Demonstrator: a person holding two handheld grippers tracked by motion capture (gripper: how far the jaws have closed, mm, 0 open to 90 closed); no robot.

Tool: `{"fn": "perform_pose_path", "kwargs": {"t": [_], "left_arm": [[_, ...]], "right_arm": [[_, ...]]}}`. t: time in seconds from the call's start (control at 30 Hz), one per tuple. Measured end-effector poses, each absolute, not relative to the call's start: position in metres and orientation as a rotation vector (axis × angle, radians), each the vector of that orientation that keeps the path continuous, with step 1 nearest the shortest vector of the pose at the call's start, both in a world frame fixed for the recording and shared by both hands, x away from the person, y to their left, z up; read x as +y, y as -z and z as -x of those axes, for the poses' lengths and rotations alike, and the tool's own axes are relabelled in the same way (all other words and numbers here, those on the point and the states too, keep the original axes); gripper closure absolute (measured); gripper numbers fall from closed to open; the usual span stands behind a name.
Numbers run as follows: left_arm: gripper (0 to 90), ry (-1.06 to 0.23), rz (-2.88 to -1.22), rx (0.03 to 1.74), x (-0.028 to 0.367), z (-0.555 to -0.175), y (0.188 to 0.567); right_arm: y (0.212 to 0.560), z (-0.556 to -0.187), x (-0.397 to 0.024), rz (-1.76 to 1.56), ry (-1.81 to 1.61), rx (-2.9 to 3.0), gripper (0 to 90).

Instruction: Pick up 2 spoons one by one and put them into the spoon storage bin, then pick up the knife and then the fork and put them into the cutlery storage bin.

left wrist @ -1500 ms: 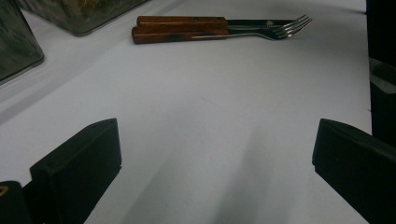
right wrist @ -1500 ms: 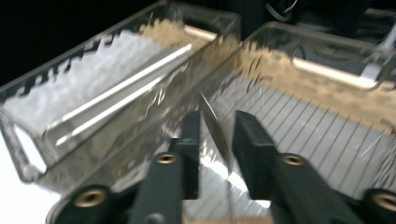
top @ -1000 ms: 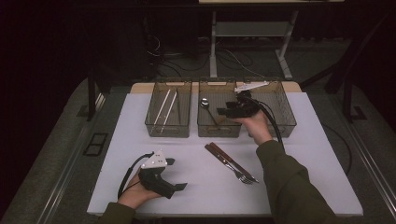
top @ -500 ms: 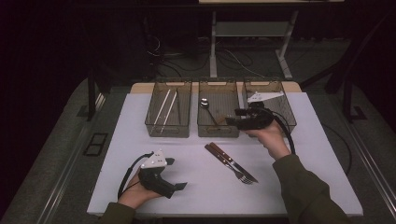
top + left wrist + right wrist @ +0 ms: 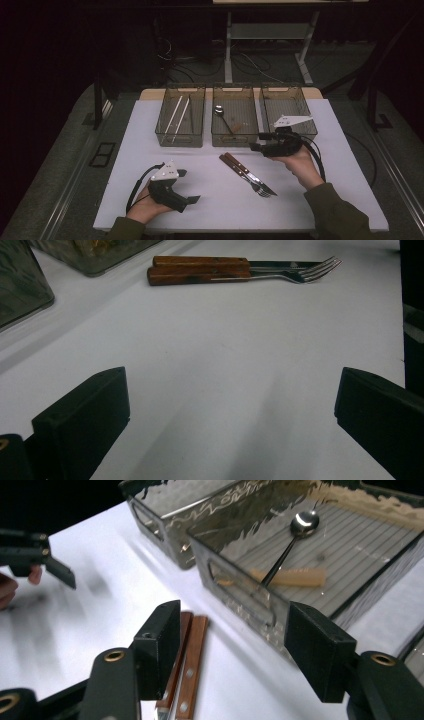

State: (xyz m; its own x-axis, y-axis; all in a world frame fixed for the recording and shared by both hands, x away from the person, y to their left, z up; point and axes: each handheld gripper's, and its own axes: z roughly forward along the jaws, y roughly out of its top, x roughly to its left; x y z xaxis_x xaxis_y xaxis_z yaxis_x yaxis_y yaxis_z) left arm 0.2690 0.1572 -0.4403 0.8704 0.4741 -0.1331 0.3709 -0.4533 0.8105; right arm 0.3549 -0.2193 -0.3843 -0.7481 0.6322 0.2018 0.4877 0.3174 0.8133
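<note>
We work at a white desk (image 5: 150,200) that carries three clear bins along its far side. The middle bin (image 5: 235,137) holds a spoon (image 5: 223,117) with a round shiny bowl and a thin dark stem, lying beside a pale flat stick. In front of that bin, on the bare desk, lie a fork (image 5: 250,178) and a knife (image 5: 239,167) side by side, touching, each with a reddish-brown wooden handle set with small rivets and bright steel at the near end; the fork's tines curve slightly. Our right tongs (image 5: 255,147) hover just past the handles, spread with nothing between them. Our left tongs (image 5: 192,200) rest low near the desk's front edge, spread wide and empty.
</note>
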Motion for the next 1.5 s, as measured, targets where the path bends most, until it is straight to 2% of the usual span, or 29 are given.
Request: {"fn": "perform_pose_path", "kwargs": {"t": [0.3, 0.87, 1.5], "left_arm": [[0.0, -0.149, -2.098, 0.612, 0.156, -0.268, 0.44], [0.0, -0.152, -2.101, 0.607, 0.156, -0.268, 0.44], [0.0, -0.15, -2.103, 0.603, 0.156, -0.268, 0.44]], "right_arm": [[0.401, -0.332, -0.227, -1.054, -1.39, 2.473, 43.7], [0.416, -0.328, -0.206, -1.043, -1.209, 2.616, 69.1], [0.422, -0.345, -0.17, -1.018, -0.899, 2.799, 70.7]]}}
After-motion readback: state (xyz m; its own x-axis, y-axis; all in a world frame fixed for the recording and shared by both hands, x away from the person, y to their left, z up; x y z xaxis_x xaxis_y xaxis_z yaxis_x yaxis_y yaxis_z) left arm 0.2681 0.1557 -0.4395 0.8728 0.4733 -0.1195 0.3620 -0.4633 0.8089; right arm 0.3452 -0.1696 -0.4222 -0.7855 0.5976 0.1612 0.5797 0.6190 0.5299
